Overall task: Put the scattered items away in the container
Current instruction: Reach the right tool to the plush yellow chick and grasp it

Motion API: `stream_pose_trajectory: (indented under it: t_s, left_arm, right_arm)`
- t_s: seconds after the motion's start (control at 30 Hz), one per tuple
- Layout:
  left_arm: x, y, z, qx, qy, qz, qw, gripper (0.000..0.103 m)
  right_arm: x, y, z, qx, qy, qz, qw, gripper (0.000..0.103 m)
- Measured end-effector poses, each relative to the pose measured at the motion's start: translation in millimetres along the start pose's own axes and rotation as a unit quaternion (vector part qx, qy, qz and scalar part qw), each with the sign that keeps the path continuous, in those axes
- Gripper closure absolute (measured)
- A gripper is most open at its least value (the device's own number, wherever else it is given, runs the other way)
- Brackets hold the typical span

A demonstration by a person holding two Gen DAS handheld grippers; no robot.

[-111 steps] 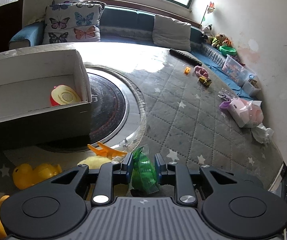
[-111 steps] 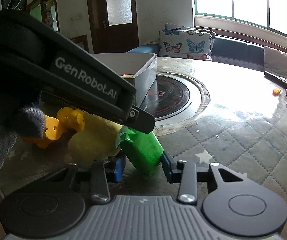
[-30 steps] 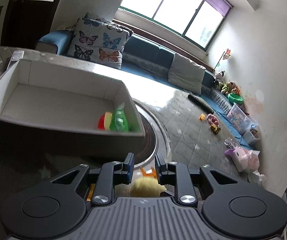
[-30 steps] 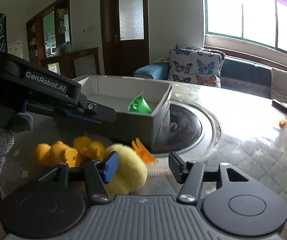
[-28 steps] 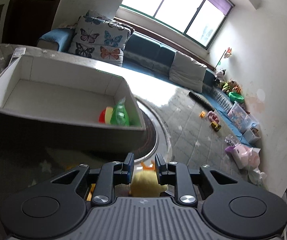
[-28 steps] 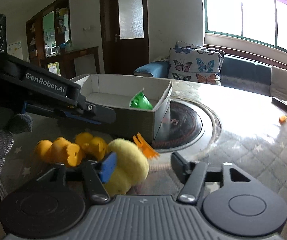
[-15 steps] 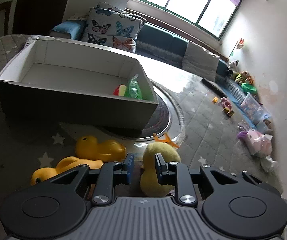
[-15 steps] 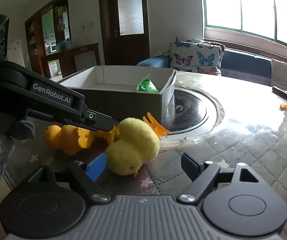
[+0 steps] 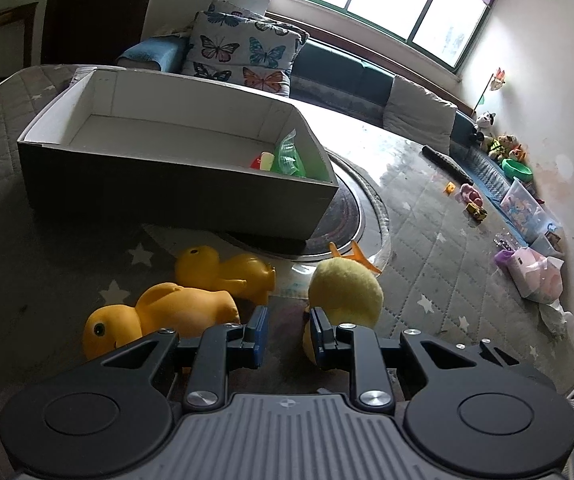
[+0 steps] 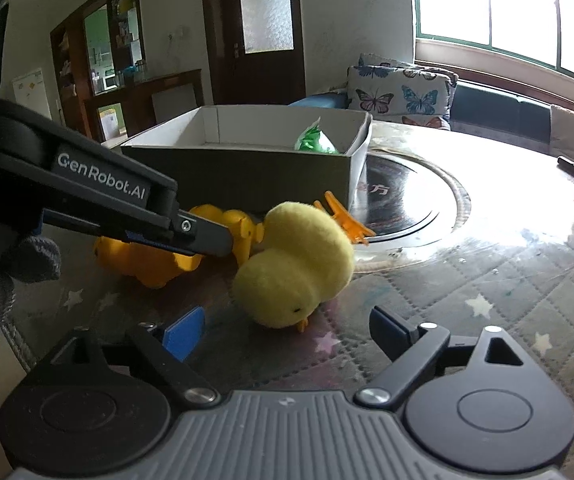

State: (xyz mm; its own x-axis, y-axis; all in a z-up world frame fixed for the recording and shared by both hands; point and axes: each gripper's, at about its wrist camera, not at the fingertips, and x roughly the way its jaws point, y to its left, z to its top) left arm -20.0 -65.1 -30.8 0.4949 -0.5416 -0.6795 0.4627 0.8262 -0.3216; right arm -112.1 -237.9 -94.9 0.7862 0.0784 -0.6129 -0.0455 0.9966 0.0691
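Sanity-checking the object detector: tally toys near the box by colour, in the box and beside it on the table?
Yellow or orange: 3, all on the table: two rubber ducks and the plush chick.
Green: 1, the bag in the box.
Red and yellow: 1, a toy in the box, partly hidden.
Total: 5.
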Motion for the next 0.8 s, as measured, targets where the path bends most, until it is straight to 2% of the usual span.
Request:
stream_pose_trajectory:
  t_s: [0.8]
  left_arm:
    - [10, 4, 6, -0.008, 0.008, 0.005, 0.9999, 0.076]
  right_arm:
    - [10, -10, 3, 0.015, 0.009, -0.028, 0.999, 0.012]
